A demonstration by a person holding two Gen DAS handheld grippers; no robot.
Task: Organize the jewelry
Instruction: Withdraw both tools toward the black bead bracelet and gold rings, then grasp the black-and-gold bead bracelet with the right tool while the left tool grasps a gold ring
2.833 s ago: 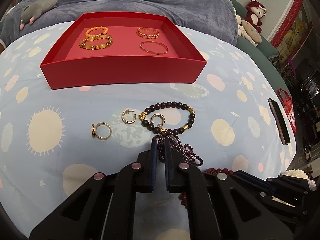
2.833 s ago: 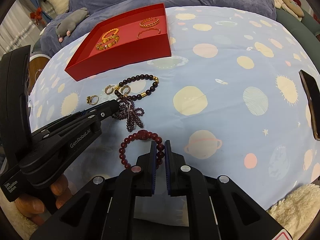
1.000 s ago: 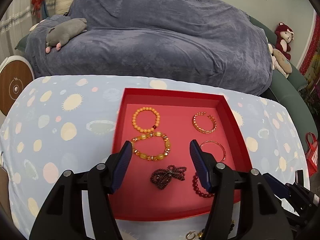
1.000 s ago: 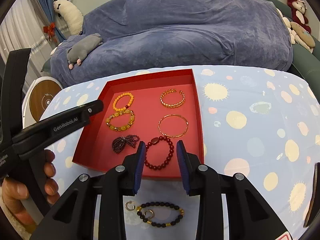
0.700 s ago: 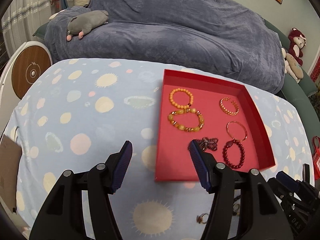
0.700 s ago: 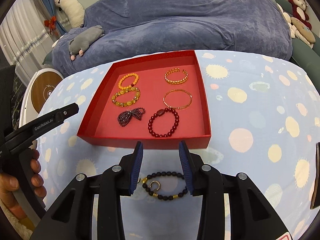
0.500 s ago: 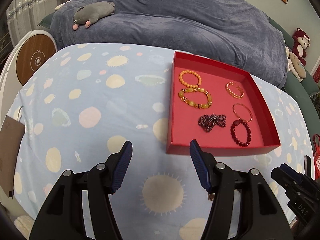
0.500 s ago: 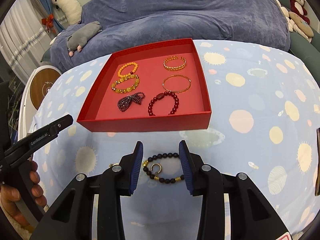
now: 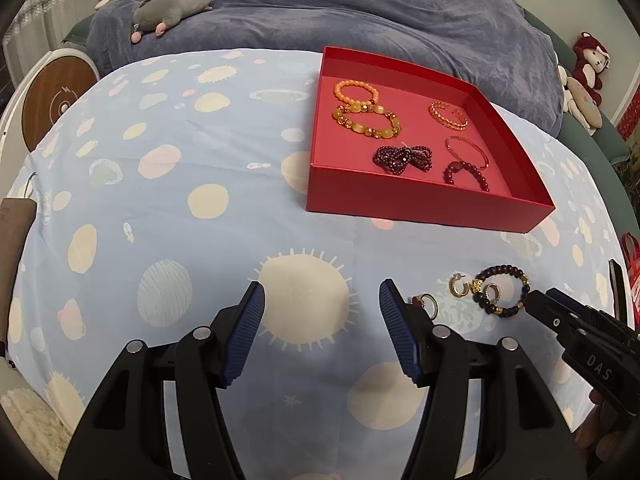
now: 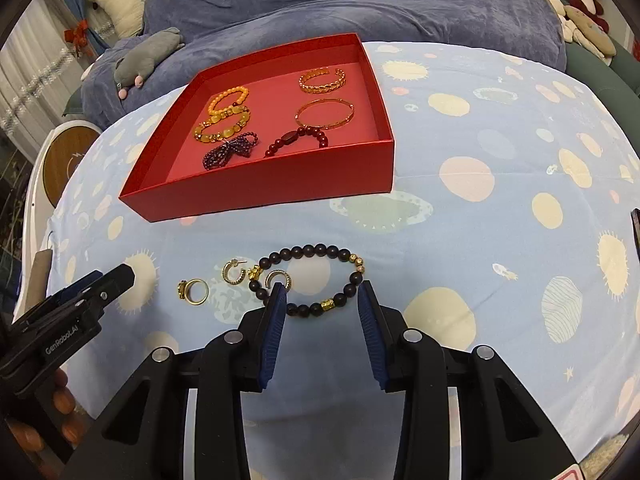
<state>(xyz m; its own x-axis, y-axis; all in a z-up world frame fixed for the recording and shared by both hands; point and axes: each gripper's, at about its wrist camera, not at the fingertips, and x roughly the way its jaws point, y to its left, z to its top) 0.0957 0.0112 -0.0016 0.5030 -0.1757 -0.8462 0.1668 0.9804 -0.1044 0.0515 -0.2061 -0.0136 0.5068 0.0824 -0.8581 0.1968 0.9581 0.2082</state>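
A red tray (image 10: 272, 184) on the spotted cloth holds orange bead bracelets, gold bangles, a purple bead bundle (image 10: 230, 150) and a red bead bracelet (image 10: 296, 140). In front of it lie a dark bead bracelet (image 10: 316, 250), two gold hoop earrings (image 10: 234, 274) and a gold ring (image 10: 194, 290). My right gripper (image 10: 321, 292) is open, low over the dark bracelet's near side, which shows between the pads untouched. My left gripper (image 9: 321, 296) stands open and empty over bare cloth, left of the ring (image 9: 426, 304) and the dark bracelet (image 9: 500, 268).
The red tray (image 9: 432, 208) sits back right in the left wrist view. A dark phone (image 10: 636, 228) lies at the cloth's right edge. A grey plush toy (image 9: 172, 8) rests on the blue cushion behind, and a round wooden-faced device (image 9: 56, 104) stands at the left.
Both grippers have drawn back from over the tray and come lower. The purple bundle and red bracelet, gripped on the cloth earlier, now lie in the tray. The left gripper shifted left.
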